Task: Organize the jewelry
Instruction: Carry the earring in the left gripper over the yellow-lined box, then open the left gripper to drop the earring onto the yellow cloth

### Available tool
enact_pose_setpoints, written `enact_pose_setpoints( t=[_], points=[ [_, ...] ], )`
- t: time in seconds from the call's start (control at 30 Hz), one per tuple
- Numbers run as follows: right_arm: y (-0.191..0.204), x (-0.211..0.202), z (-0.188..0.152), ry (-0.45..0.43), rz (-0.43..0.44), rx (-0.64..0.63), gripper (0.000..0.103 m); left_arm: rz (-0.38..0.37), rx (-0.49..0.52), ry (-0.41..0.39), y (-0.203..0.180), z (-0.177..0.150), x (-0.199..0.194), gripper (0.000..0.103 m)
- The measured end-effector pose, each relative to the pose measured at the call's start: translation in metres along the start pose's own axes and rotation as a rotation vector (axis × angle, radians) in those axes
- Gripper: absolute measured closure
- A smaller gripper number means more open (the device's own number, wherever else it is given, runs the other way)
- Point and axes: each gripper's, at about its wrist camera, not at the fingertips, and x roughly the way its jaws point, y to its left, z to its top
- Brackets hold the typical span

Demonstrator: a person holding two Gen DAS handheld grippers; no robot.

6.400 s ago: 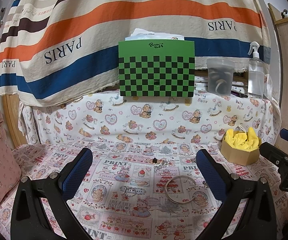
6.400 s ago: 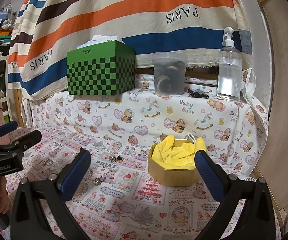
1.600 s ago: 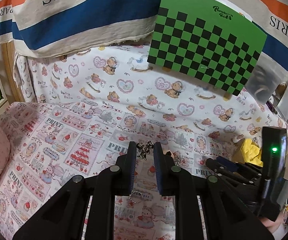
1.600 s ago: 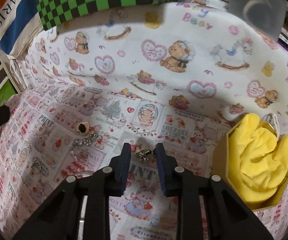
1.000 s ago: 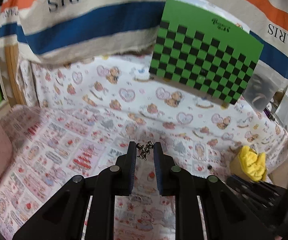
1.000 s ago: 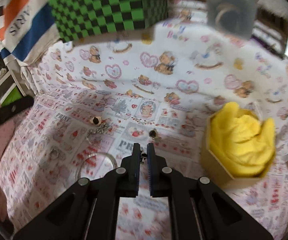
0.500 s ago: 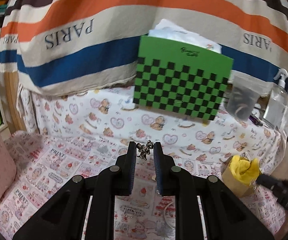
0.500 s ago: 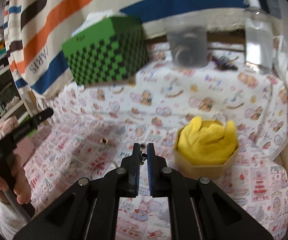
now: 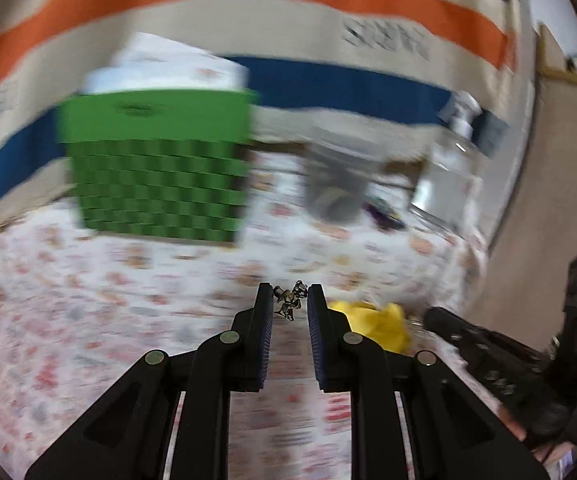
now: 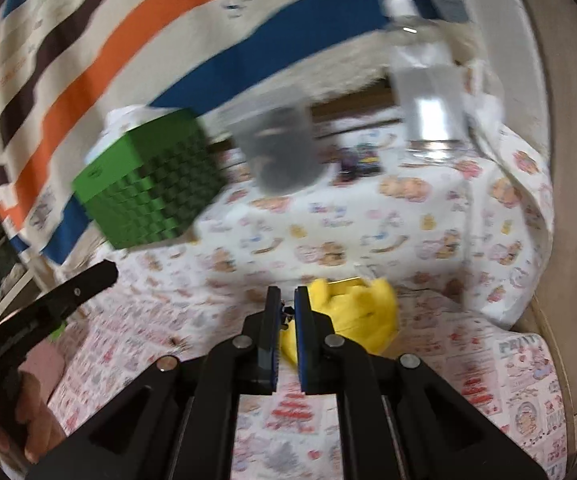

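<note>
Both picks made, drops pending: left tongs (image 9: 287, 307) nearly closed on a dark metal charm (image 9: 289, 305), right tongs (image 10: 284, 314) fully closed on a tiny dark piece (image 10: 286, 316), both in the air near the yellow-lined box (image 10: 358, 304).

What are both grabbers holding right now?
Left gripper: shut on a small dark metal jewelry piece.
Right gripper: shut on a tiny dark jewelry piece, too small to identify.

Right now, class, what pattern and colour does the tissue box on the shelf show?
A green and dark checkerboard on the tissue box, clearest in the left wrist view, though blurred.
</note>
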Motion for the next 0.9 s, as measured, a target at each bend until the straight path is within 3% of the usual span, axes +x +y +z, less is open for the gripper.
enact_pose_setpoints(
  t=[0.1, 0.23, 0.37, 0.57, 0.73, 0.8, 0.83, 0.87, 0.9],
  points=[
    [-0.014, 0.002, -0.003, -0.013, -0.035, 0.01, 0.097, -0.086, 0.048, 0.091, -0.03, -0.003, 0.034, 0.087],
    [-0.037, 0.018, -0.004, 0.005, -0.058, 0.059, 0.097, -0.087, 0.113, 0.169, -0.056, -0.014, 0.069, 0.087],
    [-0.055, 0.033, -0.007, 0.053, -0.041, 0.122, 0.097, -0.078, 0.175, 0.187, -0.068, -0.026, 0.084, 0.087],
    [-0.063, 0.039, -0.009, 0.082, -0.005, 0.157, 0.097, -0.106, 0.103, 0.219, -0.053, -0.033, 0.102, 0.087],
    [-0.066, 0.044, -0.008, 0.094, 0.007, 0.171, 0.097, -0.135, 0.136, 0.19, -0.05, -0.028, 0.1, 0.086],
    [-0.067, 0.048, -0.008, 0.107, 0.014, 0.18, 0.096, -0.125, 0.141, 0.187, -0.048, -0.026, 0.096, 0.071],
    [-0.068, 0.049, -0.008, 0.113, 0.032, 0.188, 0.091, -0.115, 0.149, 0.177, -0.047, -0.025, 0.092, 0.067],
    [-0.069, 0.049, -0.008, 0.115, 0.043, 0.193, 0.078, -0.099, 0.165, 0.155, -0.047, -0.025, 0.087, 0.066],
    [-0.069, 0.048, -0.007, 0.109, 0.041, 0.196, 0.073, -0.085, 0.182, 0.139, -0.047, -0.024, 0.082, 0.065]
  ],
)
